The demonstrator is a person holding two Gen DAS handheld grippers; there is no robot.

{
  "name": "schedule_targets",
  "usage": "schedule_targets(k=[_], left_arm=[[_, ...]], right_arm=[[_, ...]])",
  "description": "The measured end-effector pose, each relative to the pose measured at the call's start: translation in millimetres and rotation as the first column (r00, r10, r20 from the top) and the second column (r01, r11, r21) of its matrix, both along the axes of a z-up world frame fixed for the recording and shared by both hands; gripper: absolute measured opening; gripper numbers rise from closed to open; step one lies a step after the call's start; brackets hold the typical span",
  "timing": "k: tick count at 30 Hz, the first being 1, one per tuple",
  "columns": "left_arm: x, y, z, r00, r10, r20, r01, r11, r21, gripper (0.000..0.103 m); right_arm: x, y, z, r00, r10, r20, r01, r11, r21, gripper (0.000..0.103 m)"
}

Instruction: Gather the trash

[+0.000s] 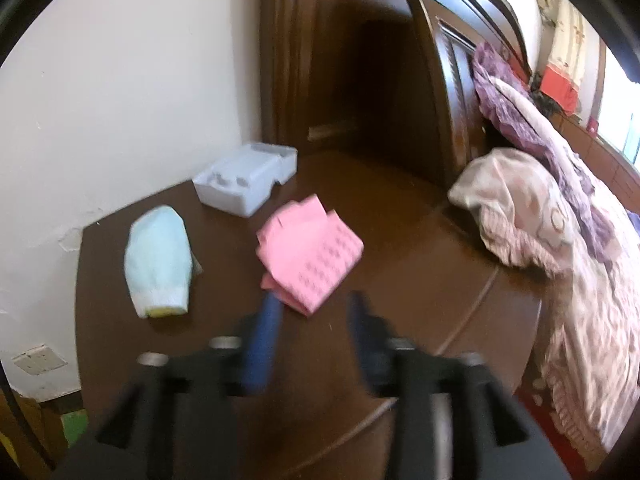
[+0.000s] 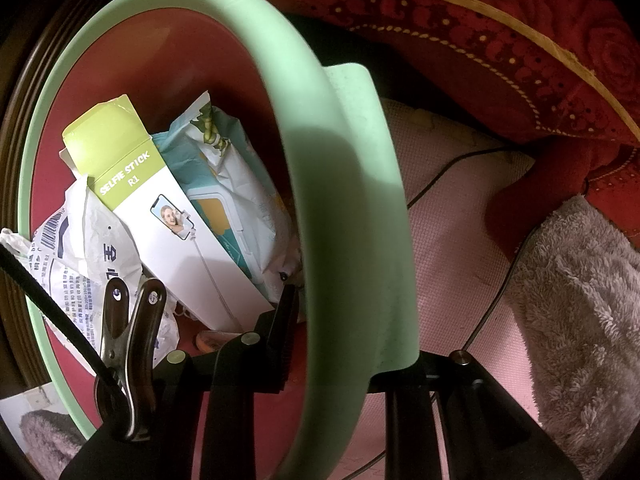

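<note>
Blue fingers (image 1: pixel 264 332) apart, empty.

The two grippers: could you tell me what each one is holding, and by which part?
The right gripper clamps the green bin by its rim. The left gripper is open and holds nothing.

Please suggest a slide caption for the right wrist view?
Right hand-held gripper clamps the green bin rim; selfie stick box and wrappers inside.

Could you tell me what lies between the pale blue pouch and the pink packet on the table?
Only bare brown table separates the pale blue pouch from the pink packet, seen in the left wrist view.
</note>
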State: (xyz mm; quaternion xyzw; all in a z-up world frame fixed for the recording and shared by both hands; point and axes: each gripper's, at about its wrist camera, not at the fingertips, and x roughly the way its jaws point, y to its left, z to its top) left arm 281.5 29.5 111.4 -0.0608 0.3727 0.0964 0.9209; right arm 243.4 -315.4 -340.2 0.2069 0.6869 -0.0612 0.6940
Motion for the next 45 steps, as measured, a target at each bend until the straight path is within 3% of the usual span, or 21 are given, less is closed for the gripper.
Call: schedule_targets(k=[2,8,13,18,20,24,34,36,40,45], left_arm=[[6.8,3.3,4.0,1.000,0.013,0.003,-0.013,1.000,-0.005,0.069],[46.9,11.7,5.1,0.999,-0.003,-0.051,0.002,1.000,-0.015,0.069],[72.5,23.2,-11.5,0.993,0.028,-0.112,-0.034,0.998,-0.052,0.069],[76.1,29.4,-32.5,0.986,-0.011,-0.165,-0.016,0.986,-0.165,0.069],[73.4,25.0,-33.9,0.990,-0.012,-0.141,-0.005,0.993,-0.121,0.069],[68.9,14.3,-37.5,0.992,-0.037,-0.120,0.028,0.997,-0.074,0.061],[28.7,-1.4,-27.5,0.993,-0.099,-0.064,0.095,0.994,-0.059,0.040],[17.4,-6.7,-24.9,0.992,-0.116,-0.043,0.115,0.993,-0.026,0.022],[3.8,-11.2,-22.6,0.988,-0.150,-0.030,0.148,0.988,-0.036,0.015],[-11.0,-13.5,-19.2,0.986,-0.166,-0.015,0.165,0.984,-0.064,0.013]], right_arm=[[0.1,0.0,-0.2,1.000,-0.001,-0.001,0.001,1.000,0.002,0.023],[0.0,-2.4,-4.2,1.000,-0.009,-0.016,0.009,1.000,0.022,0.023],[1.7,-2.8,-5.8,1.000,-0.008,-0.019,0.009,1.000,0.021,0.023],[1.9,-2.7,-5.8,1.000,-0.008,-0.019,0.008,1.000,0.021,0.023],[1.9,-2.9,-5.8,1.000,-0.008,-0.019,0.008,1.000,0.021,0.023],[2.2,-2.1,-6.3,1.000,-0.008,-0.018,0.008,1.000,0.022,0.023],[2.0,-2.3,-6.3,1.000,-0.009,-0.018,0.010,1.000,0.022,0.023],[2.2,-2.2,-6.4,1.000,-0.009,-0.018,0.010,1.000,0.022,0.023],[2.2,-2.2,-6.3,1.000,-0.009,-0.018,0.010,1.000,0.022,0.023],[2.1,-2.2,-6.3,1.000,-0.009,-0.018,0.009,1.000,0.022,0.023]])
